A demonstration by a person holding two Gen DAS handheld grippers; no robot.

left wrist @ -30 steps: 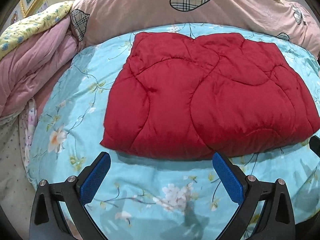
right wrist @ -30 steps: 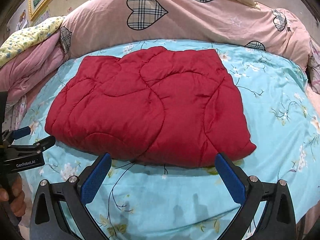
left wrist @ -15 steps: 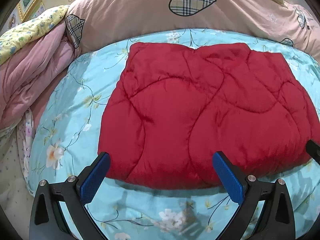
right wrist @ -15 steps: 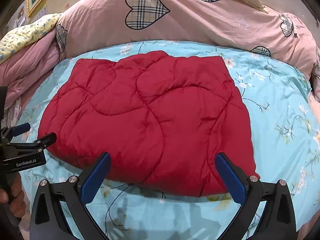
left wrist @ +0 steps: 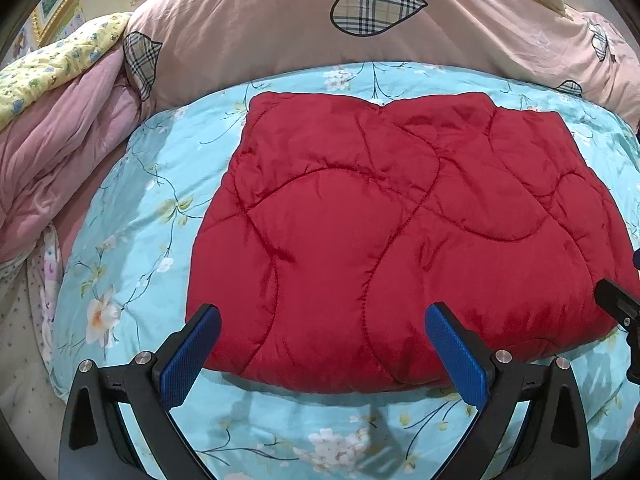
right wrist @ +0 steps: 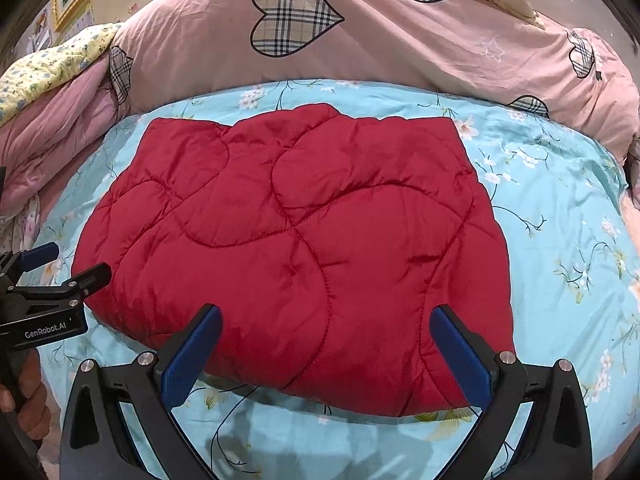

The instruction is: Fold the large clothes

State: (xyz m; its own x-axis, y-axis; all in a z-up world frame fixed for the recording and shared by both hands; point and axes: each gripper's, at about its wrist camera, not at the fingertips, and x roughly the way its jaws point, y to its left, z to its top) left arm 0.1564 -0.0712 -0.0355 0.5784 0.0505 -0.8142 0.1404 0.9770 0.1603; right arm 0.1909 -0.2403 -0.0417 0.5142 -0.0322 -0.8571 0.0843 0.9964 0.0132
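A red quilted padded garment (left wrist: pixel 400 232) lies folded into a rough rectangle on the light blue floral bedsheet (left wrist: pixel 132 216); it also shows in the right wrist view (right wrist: pixel 296 248). My left gripper (left wrist: pixel 322 344) is open and empty, its blue pads straddling the garment's near left edge from above. My right gripper (right wrist: pixel 326 344) is open and empty over the garment's near right edge. The left gripper also shows at the left of the right wrist view (right wrist: pixel 60 268), by the garment's left edge.
A big pink duvet with plaid hearts (left wrist: pixel 360 28) is piled along the far side of the bed. A rumpled pink blanket (left wrist: pixel 60 152) and a yellow floral cover (left wrist: pixel 52 68) lie at the left. The bed's near edge runs below the grippers.
Both grippers have moved forward toward the garment; its near edge now lies between the open fingers instead of beyond them. The garment has not moved.
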